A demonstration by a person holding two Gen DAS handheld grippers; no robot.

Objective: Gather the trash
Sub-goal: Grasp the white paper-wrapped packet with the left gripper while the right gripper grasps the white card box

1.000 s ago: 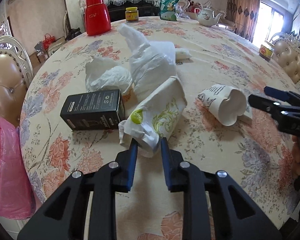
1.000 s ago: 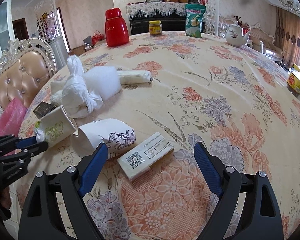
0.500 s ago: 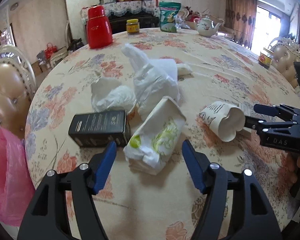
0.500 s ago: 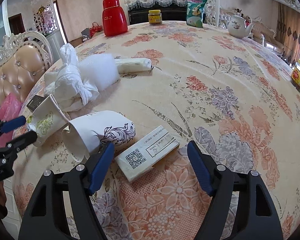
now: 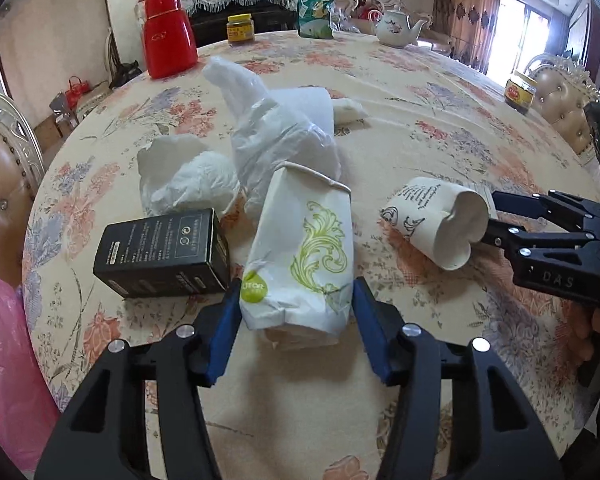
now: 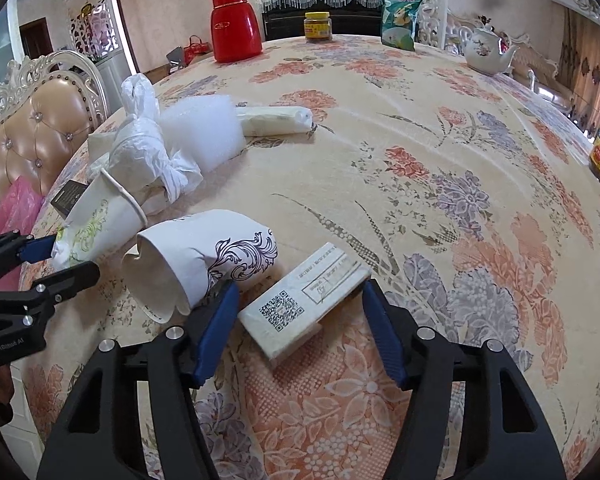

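Trash lies on the floral table. In the left wrist view my left gripper [image 5: 296, 312] is open, its fingers on either side of a flattened white cup with green print [image 5: 304, 248]. A black box [image 5: 164, 252], crumpled tissue [image 5: 188, 176] and a white plastic bag [image 5: 276, 132] lie beside and behind it. In the right wrist view my right gripper [image 6: 298, 312] is open around a white packet with a QR code [image 6: 308, 292]. A crushed white cup with dark print [image 6: 204, 256] lies just left of it, against the left finger. The right gripper [image 5: 496, 216] also shows in the left view.
A red thermos [image 6: 234, 24], a yellow-lidded jar [image 6: 318, 26], a green snack bag [image 6: 400, 14] and a teapot [image 6: 486, 52] stand at the far edge. Another jar [image 5: 520, 92] stands at the right. A pink bag [image 5: 4, 360] hangs by a padded chair [image 6: 40, 132] at the left.
My left gripper, shut on the green-print cup's end a second ago, has opened and now straddles it. My right gripper has moved forward and narrowed around the QR packet.
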